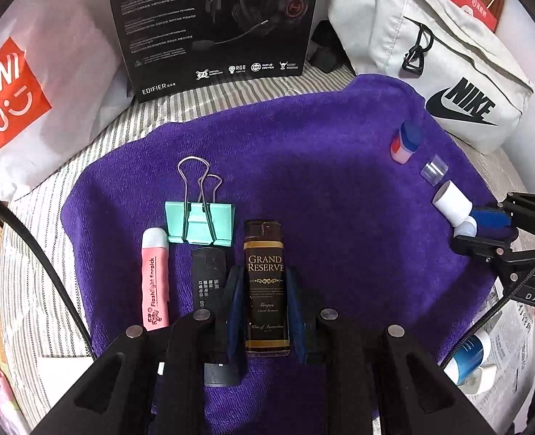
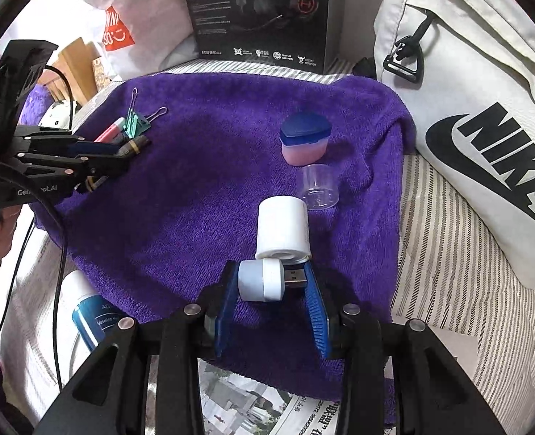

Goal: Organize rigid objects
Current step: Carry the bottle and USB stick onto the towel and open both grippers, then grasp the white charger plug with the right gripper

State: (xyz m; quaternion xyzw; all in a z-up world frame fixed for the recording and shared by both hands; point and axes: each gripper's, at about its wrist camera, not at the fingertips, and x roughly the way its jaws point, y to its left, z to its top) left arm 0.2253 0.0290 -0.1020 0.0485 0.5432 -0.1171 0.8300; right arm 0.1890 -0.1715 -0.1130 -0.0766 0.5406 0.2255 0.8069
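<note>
My left gripper (image 1: 264,272) is shut on a brown "Grand Reserve" lighter (image 1: 266,297), which lies lengthwise on the purple towel (image 1: 303,166). Left of the lighter lie a black lighter (image 1: 207,279), a pink flashlight earpick (image 1: 155,279) and a teal binder clip (image 1: 200,224). My right gripper (image 2: 270,270) is shut on a small white USB light (image 2: 262,279), its plug against the right pad. Just beyond it stands a white cylinder (image 2: 283,226), then a clear cap (image 2: 318,186) and a pink jar with a blue lid (image 2: 303,141).
A black headset box (image 1: 213,25) stands behind the towel. A white Nike bag (image 2: 477,127) is at the right and a white Miniso bag (image 1: 32,90) at the left. A blue and white tube (image 2: 90,315) and newspaper (image 2: 253,409) lie off the towel's near edge.
</note>
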